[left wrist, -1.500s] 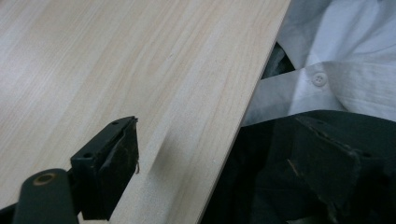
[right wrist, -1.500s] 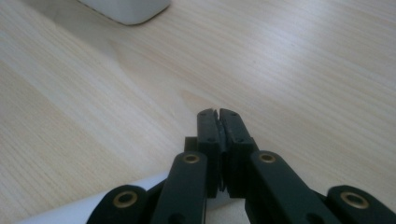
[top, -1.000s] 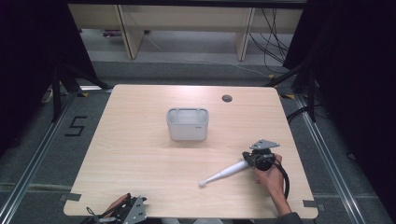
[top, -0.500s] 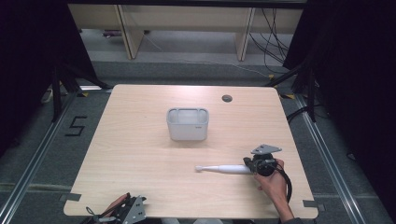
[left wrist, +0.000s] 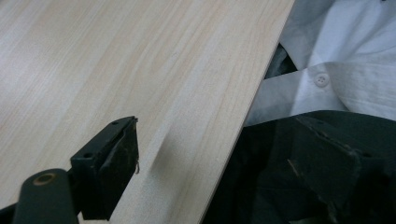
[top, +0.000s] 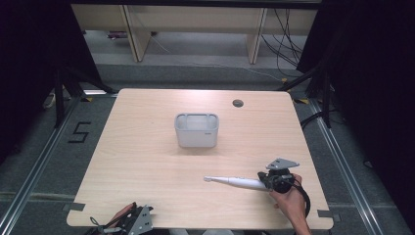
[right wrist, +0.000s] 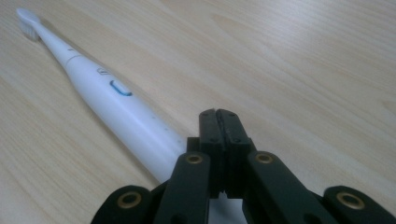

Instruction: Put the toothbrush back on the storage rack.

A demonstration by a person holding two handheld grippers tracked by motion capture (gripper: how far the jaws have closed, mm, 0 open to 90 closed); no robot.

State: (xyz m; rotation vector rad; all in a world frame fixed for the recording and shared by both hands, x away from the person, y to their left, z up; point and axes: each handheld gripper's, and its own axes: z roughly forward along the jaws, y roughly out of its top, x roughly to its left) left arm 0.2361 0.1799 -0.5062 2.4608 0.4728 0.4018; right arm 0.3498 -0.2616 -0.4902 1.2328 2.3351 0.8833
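Note:
A white electric toothbrush (top: 235,182) lies flat on the wooden table (top: 147,161) at the near right, its head pointing left. In the right gripper view the toothbrush (right wrist: 107,93) shows a blue-ringed button, and its thick end runs under the left side of my right gripper (right wrist: 219,116). That gripper's jaws are pressed together with nothing between them. A hand holds the right gripper (top: 264,180) at the brush's right end. My left gripper (top: 129,223) rests at the table's near left edge. In its own view the left gripper (left wrist: 217,126) stands wide open and empty.
A grey rectangular bin (top: 196,129) stands upright at the table's middle, well beyond the toothbrush. A round cable hole (top: 238,103) sits at the far right. A white shirt (left wrist: 336,65) and dark clothing lie past the near table edge.
The toothbrush swung from a diagonal to lying level left to right, and the right gripper shifted slightly toward the near edge with it. The left gripper stayed put.

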